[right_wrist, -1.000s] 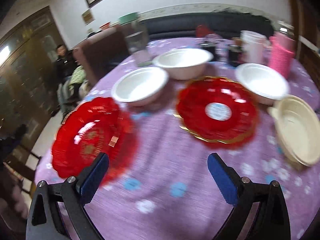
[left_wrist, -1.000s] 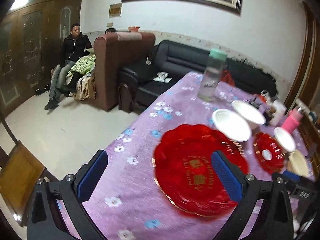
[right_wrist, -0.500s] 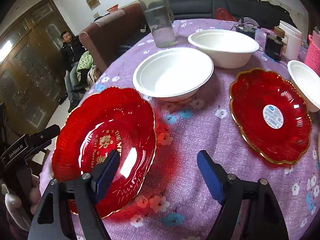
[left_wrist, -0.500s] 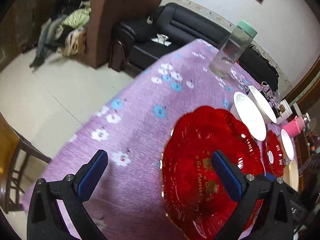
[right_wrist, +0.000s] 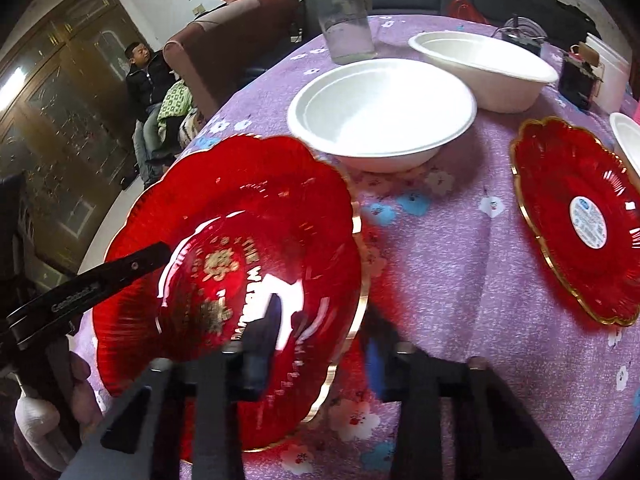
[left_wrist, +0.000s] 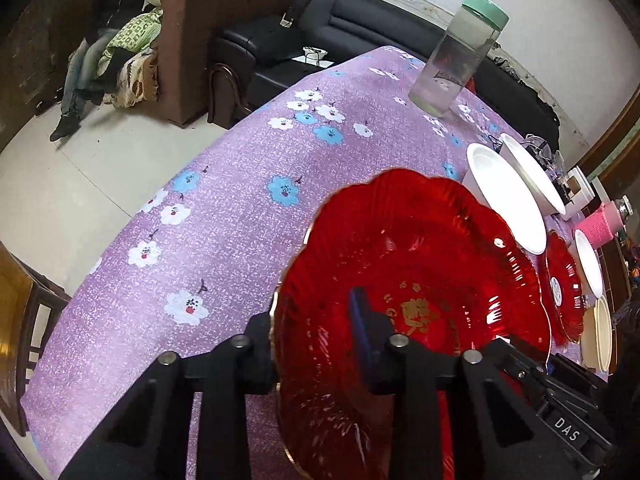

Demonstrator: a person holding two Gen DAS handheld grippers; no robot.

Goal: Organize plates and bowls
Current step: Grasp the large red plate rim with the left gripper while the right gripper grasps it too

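Note:
A large red scalloped plate [left_wrist: 420,264] with gold lettering sits at the near edge of the purple flowered table [left_wrist: 240,208]. My left gripper [left_wrist: 316,332] is shut on its left rim, one finger under it and one on top. My right gripper [right_wrist: 324,336] is shut on the same plate [right_wrist: 248,240] at its right rim. The left gripper's arm [right_wrist: 88,284] shows across the plate in the right wrist view. A second red plate [right_wrist: 580,220] with a white sticker lies to the right. Two white bowls [right_wrist: 380,112] [right_wrist: 484,68] stand behind.
A clear jar with a green lid [left_wrist: 456,56] stands at the table's far side. A third white bowl [left_wrist: 590,268], a cream dish [left_wrist: 600,336] and a pink cup [left_wrist: 604,224] are at the right. A sofa, an armchair and a seated man [left_wrist: 108,32] are beyond.
Both grippers have moved in and closed on opposite rims of the large red plate; half a second ago both were open around it.

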